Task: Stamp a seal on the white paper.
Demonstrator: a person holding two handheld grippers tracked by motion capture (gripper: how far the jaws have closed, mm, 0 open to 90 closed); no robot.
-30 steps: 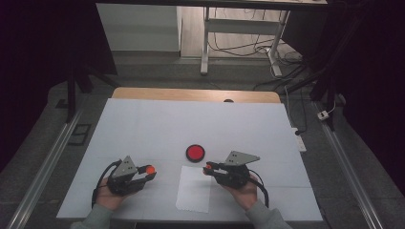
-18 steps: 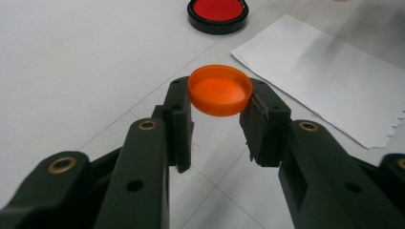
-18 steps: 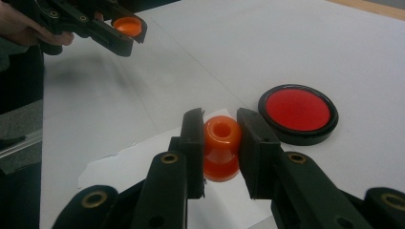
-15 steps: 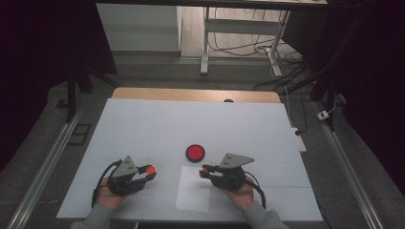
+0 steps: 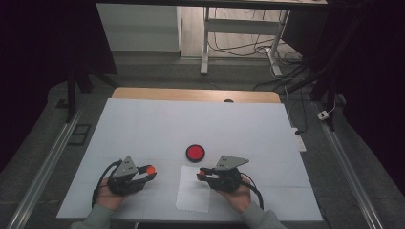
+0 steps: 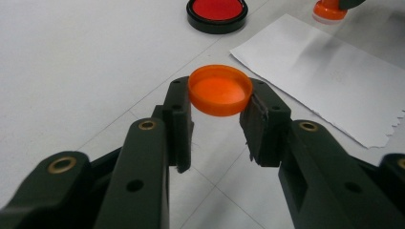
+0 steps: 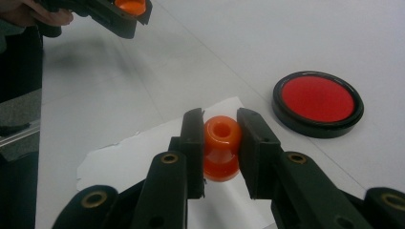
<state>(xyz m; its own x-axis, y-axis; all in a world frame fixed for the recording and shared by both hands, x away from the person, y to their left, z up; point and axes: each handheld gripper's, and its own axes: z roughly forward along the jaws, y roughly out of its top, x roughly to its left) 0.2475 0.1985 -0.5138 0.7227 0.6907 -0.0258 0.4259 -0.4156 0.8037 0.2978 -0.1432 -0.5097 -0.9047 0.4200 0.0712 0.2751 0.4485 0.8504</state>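
Note:
My left gripper (image 5: 149,172) is at the near left of the white table, shut on a shallow orange cap (image 6: 220,89) whose hollow side faces up. Its pads clamp the rim on both sides. My right gripper (image 5: 202,174) is shut on an orange knob-shaped stamp (image 7: 220,143), held just above the top edge of a white paper sheet (image 5: 193,196). A round red ink pad (image 5: 195,152) in a black case lies open on the table, just beyond and between the two grippers. The right gripper view has the left gripper (image 7: 125,13) with the cap at its top left.
The white table top (image 5: 191,124) runs far ahead to a wooden strip at the back. The paper's (image 6: 329,71) near edge is jagged. Dark floor, metal rails and a desk frame surround the table.
My right gripper has edged slightly left and toward the near side with the stamp. The left gripper has stayed where it was.

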